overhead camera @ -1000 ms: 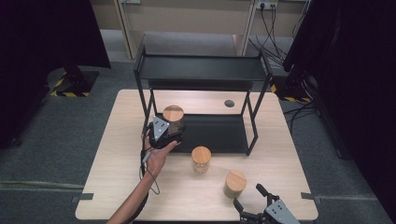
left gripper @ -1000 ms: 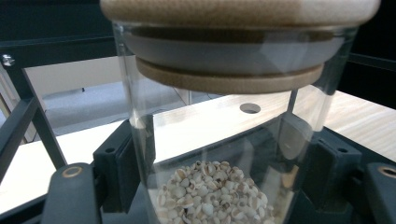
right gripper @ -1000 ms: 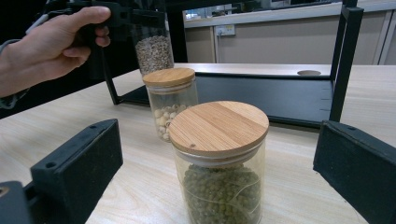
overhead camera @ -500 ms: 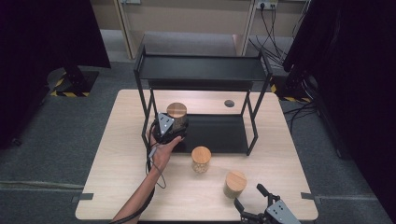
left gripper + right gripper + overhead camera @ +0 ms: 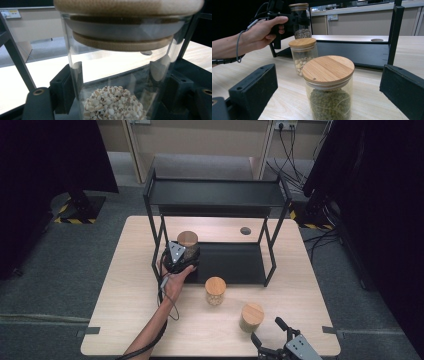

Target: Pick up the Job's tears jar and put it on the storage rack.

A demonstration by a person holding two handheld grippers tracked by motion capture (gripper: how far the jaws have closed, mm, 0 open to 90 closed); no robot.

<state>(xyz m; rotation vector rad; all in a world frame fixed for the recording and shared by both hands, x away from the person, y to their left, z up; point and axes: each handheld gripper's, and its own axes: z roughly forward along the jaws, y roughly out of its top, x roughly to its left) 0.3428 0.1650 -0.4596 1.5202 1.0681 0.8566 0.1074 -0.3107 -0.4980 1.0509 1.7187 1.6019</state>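
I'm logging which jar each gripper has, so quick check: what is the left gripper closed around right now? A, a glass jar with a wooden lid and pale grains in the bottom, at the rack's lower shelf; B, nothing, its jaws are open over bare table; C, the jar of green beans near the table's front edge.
A: in the left gripper view the glass jar with pale grains sits clamped between the jaws of the left gripper by the rack.
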